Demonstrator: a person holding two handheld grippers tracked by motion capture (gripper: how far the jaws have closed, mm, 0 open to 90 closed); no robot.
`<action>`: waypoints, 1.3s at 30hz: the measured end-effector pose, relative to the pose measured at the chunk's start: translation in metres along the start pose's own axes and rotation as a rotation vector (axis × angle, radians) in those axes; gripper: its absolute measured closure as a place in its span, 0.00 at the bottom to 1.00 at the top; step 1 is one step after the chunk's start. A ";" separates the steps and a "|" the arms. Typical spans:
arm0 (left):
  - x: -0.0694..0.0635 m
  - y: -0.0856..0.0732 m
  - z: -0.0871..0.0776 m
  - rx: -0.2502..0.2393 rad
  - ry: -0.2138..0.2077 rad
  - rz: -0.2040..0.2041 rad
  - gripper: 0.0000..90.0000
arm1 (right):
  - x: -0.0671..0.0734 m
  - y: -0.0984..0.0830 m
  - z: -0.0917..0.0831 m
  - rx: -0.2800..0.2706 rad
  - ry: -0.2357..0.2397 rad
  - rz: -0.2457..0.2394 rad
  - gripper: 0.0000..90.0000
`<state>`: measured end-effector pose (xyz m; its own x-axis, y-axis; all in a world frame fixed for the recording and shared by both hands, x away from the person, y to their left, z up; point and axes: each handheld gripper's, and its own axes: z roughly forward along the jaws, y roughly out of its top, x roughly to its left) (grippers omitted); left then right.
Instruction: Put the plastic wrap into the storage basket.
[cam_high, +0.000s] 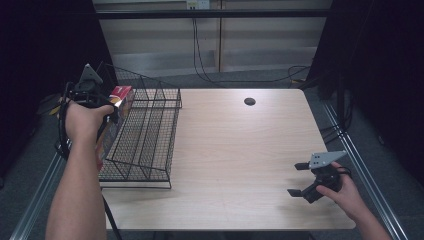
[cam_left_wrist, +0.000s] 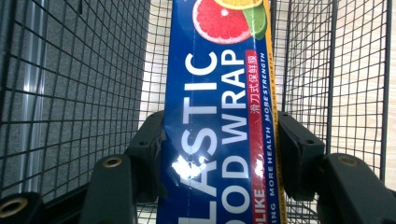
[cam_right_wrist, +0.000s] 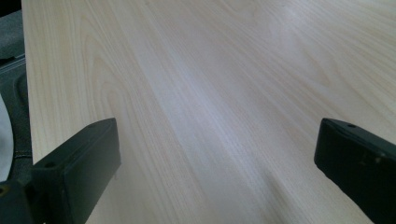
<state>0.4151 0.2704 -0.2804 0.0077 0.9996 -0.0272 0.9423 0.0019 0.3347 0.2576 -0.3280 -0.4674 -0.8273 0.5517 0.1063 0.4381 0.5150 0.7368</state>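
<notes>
At the far left of the counter (cam_high: 240, 150), a box of plastic food wrap (cam_left_wrist: 219, 121) is held by the left gripper (cam_high: 102, 102), whose jaws are closed against the box's two long sides. The box is carried at the left end of the black wire rack (cam_high: 145, 135), with mesh seen on both sides of it in the left gripper view, so it appears to be partly inside the rack. Whether its lower end already rests on the rack cannot be told. The placing is judged to be well advanced: the box has been brought to the rack, while setting it down, releasing it and drawing the hand clear are left to do. The left forearm is stretched forward along the counter's left edge, the hand wrapped round the gripper's handle and raised above the rack. The right gripper (cam_high: 301, 179) is kept low over the near right corner of the counter, well apart from the rack, its jaws spread wide with nothing between them, pointing left across the bare wood.
</notes>
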 end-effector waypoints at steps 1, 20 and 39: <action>0.000 0.000 0.000 0.004 -0.004 0.009 0.48 | 0.000 0.000 0.000 0.000 -0.001 -0.001 0.00; -0.004 0.003 0.010 0.041 0.010 0.008 0.47 | 0.000 0.000 0.000 0.002 -0.001 -0.005 0.00; -0.007 0.005 0.015 0.060 0.031 0.006 0.44 | 0.000 0.001 -0.001 0.002 -0.001 -0.006 0.00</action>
<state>0.4245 0.2625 -0.2925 0.0041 1.0000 0.0046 0.9606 -0.0052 0.2778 0.2577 -0.3278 -0.4664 -0.8298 0.5489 0.1013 0.4335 0.5195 0.7364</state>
